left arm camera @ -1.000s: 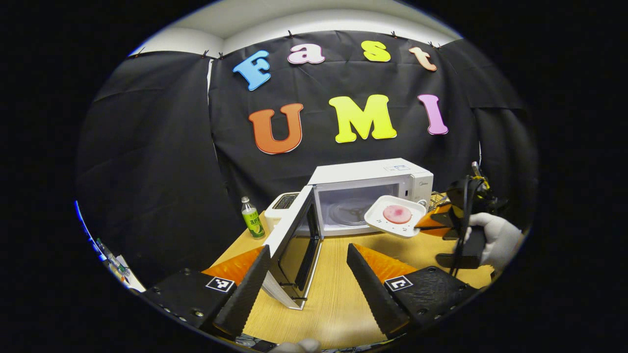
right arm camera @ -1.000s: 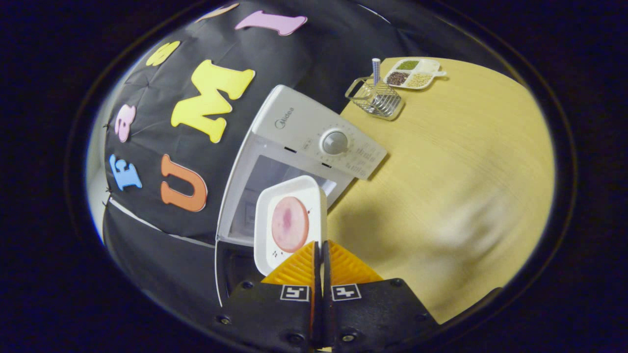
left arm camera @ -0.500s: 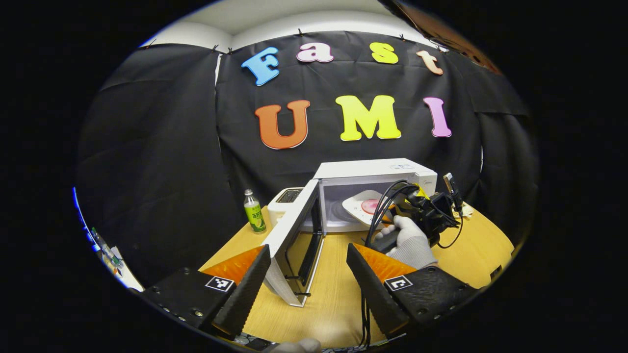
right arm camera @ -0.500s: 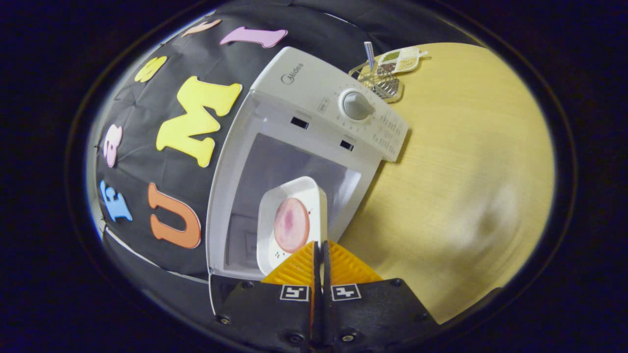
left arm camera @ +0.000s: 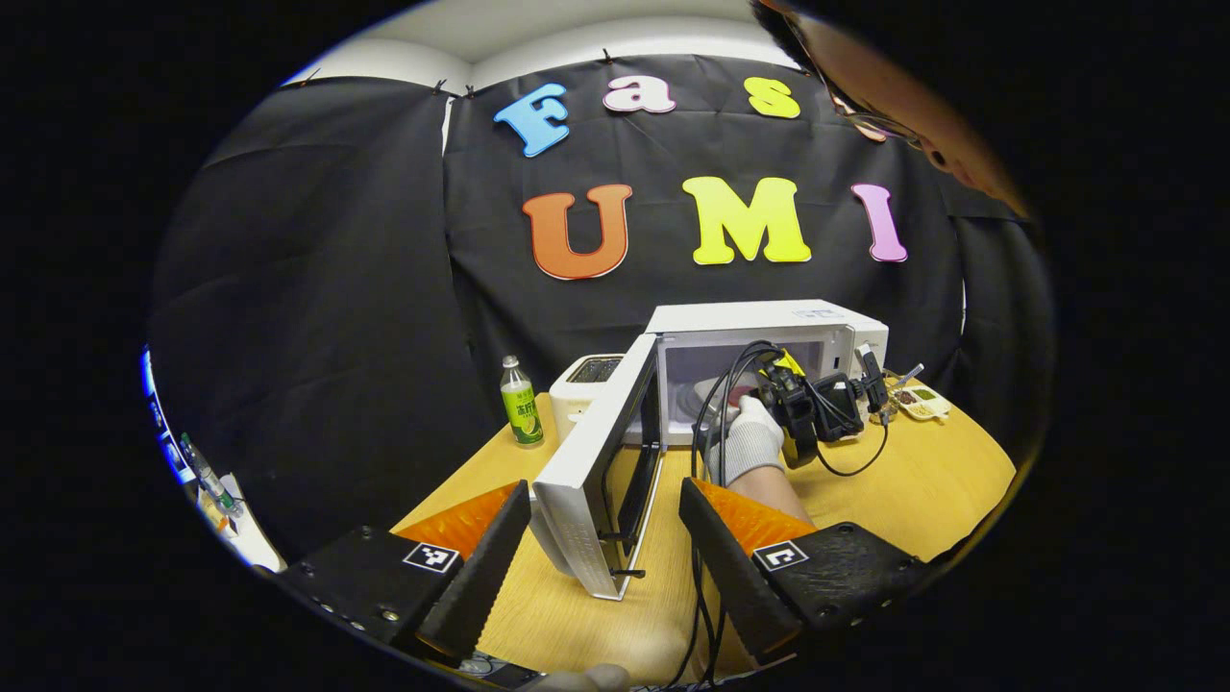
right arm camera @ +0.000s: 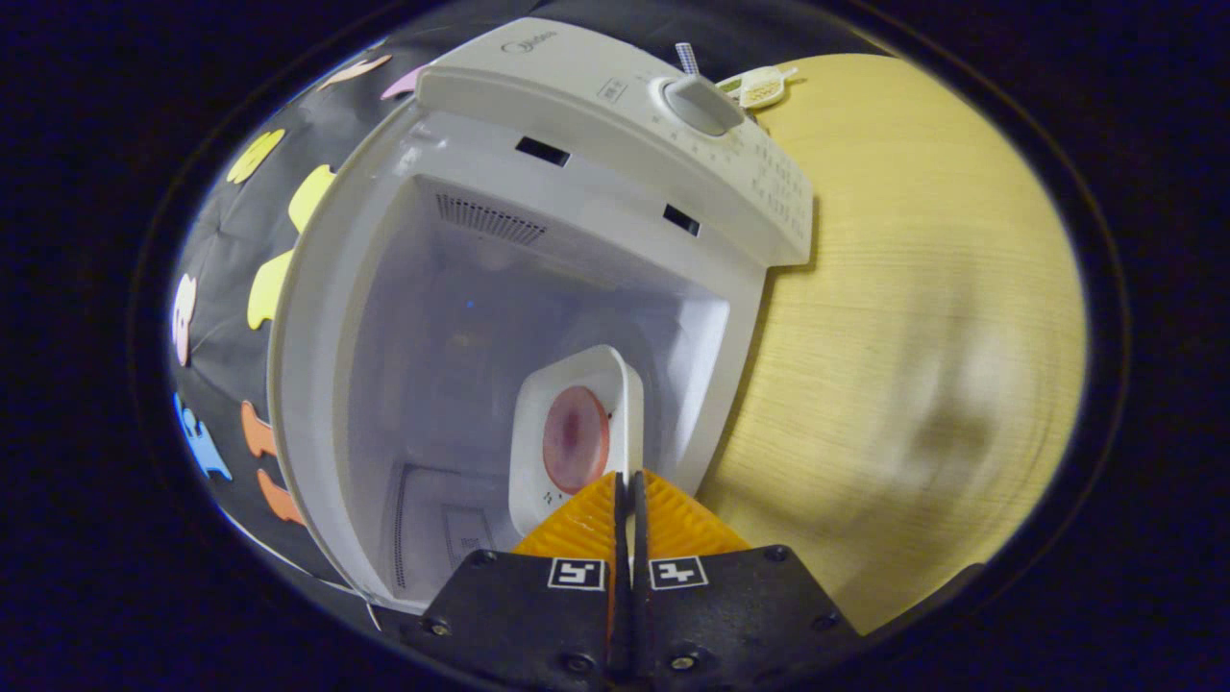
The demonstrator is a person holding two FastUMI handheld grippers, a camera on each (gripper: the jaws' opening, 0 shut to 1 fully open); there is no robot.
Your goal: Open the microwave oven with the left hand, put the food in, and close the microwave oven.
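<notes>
White plate (right arm camera: 577, 432) now inside microwave (right arm camera: 538, 240) cavity.

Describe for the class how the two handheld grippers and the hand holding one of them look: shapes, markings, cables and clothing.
Each gripper, left gripper and right gripper, has a dark housing, two wedge-shaped ribbed fingers and square black-and-white tags. Black cables loop off the right gripper. The hand holding it wears a white knit glove.

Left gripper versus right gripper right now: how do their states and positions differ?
The left gripper is open and holds nothing; the right gripper is shut on the rim of the white plate carrying the food. The left gripper sits back near the open door; the right gripper reaches into the microwave cavity. Each is held by hand.
</notes>
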